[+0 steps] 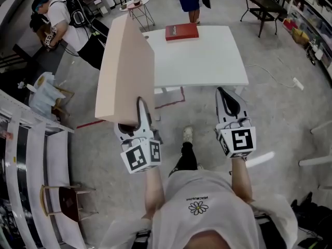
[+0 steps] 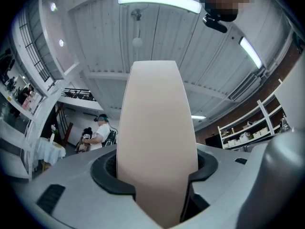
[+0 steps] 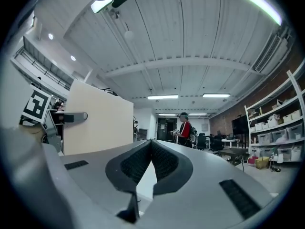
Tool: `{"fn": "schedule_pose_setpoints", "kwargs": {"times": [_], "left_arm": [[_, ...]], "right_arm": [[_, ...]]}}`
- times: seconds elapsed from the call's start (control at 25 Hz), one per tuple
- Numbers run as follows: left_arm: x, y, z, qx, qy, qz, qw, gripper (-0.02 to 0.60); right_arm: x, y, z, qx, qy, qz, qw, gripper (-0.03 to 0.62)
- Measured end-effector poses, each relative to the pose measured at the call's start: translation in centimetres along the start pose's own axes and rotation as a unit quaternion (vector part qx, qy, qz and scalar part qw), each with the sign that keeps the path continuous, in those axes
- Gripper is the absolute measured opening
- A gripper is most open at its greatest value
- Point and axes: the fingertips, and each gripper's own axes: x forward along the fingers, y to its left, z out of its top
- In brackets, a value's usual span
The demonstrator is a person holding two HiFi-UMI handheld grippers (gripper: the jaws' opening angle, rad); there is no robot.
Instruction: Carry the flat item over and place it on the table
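Your left gripper (image 1: pixel 139 113) is clamping the flat beige board (image 1: pixel 126 61) by its bottom edge alone. The jaws are standing wide with the pads pressing on both faces, so the whole panel is rising upright above and ahead of them. That is making the load top-heavy. If you are turning your wrist quickly, the board is probably levering sideways and working loose from the pads. Your right gripper (image 1: pixel 228 101) is riding beside it with its jaws together and nothing in them, giving no support. Ahead of both grippers the white table (image 1: pixel 207 61) is waiting, with a red book (image 1: pixel 181 32) lying at its far side. In lowering the board you are risking catching its leading corner on the near rim or bumping the book.
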Motion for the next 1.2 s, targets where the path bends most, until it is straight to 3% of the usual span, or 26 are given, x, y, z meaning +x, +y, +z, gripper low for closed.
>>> {"fn": "schedule_pose_setpoints", "kwargs": {"times": [0.2,0.44,0.68,0.96,1.2], "left_arm": [[3.3,-0.7,-1.0,-0.007,-0.009,-0.01,0.9999,0.293],[8.4,-1.7,-1.6,-0.012,-0.026,-0.026,0.9993,0.293],[14.0,-1.0,-4.0,-0.029,-0.041,-0.037,0.998,0.293],[23.8,-1.6,-5.9,-0.034,-0.063,-0.043,0.9965,0.293],[33.8,-3.1,-7.7,-0.038,-0.072,-0.07,0.9942,0.293]], "right_arm": [[2.4,-1.8,-0.8,-0.026,0.011,-0.015,0.999,0.011],[5.8,-4.9,-0.3,-0.013,-0.008,-0.061,0.998,0.012],[11.4,-6.4,-0.8,-0.02,-0.023,-0.066,0.997,0.012],[20.4,-10.0,-1.7,-0.035,-0.026,-0.065,0.997,0.012],[28.8,-14.6,-1.8,-0.024,-0.027,-0.098,0.995,0.012]]}}
